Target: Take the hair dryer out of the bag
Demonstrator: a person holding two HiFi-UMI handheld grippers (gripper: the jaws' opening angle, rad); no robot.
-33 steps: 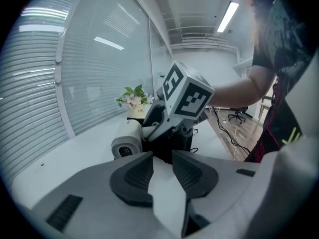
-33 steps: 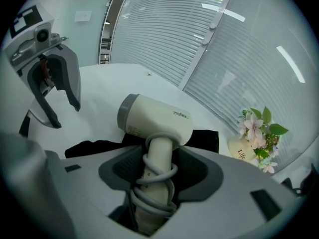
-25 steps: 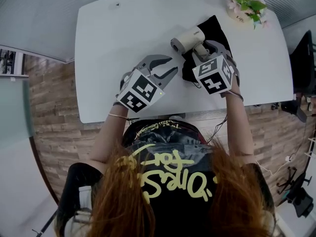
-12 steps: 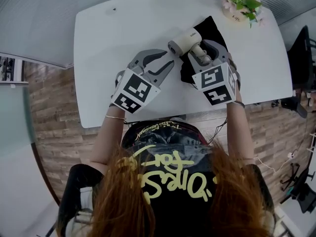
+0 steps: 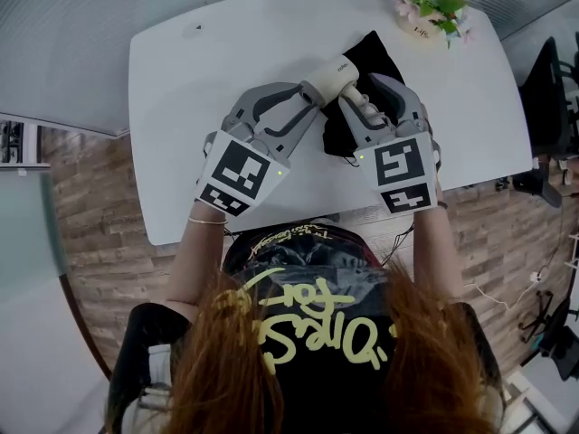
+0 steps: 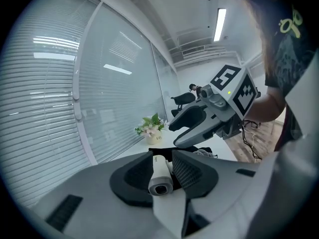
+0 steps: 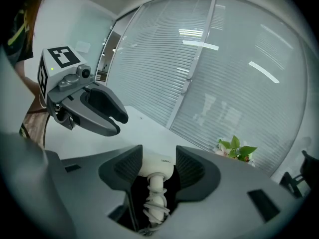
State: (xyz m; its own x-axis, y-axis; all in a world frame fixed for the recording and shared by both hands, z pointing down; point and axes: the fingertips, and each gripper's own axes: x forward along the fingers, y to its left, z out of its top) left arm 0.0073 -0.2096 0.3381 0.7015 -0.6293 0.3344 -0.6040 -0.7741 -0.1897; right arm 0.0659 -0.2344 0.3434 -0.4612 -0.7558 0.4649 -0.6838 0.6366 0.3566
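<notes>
A cream hair dryer (image 5: 330,77) is held up over the white table (image 5: 199,116). My right gripper (image 5: 360,90) is shut on its body where the handle joins. The handle (image 7: 155,198), wrapped in its cord, points back toward the right gripper's camera. The black bag (image 5: 378,52) lies on the table behind and below it. My left gripper (image 5: 310,103) is partly open, with its tips just short of the dryer's nozzle (image 6: 160,185). The nozzle shows in the gap between the jaws, and the pads do not press on it.
A pot of flowers (image 5: 423,7) stands at the table's far right corner, beyond the bag. A black chair (image 5: 552,107) stands past the table's right edge. Window blinds (image 7: 224,73) run behind the table.
Both grippers have risen. The right one lifted the hair dryer up from the bag. The left gripper came in from the bare table to the dryer's nozzle.
</notes>
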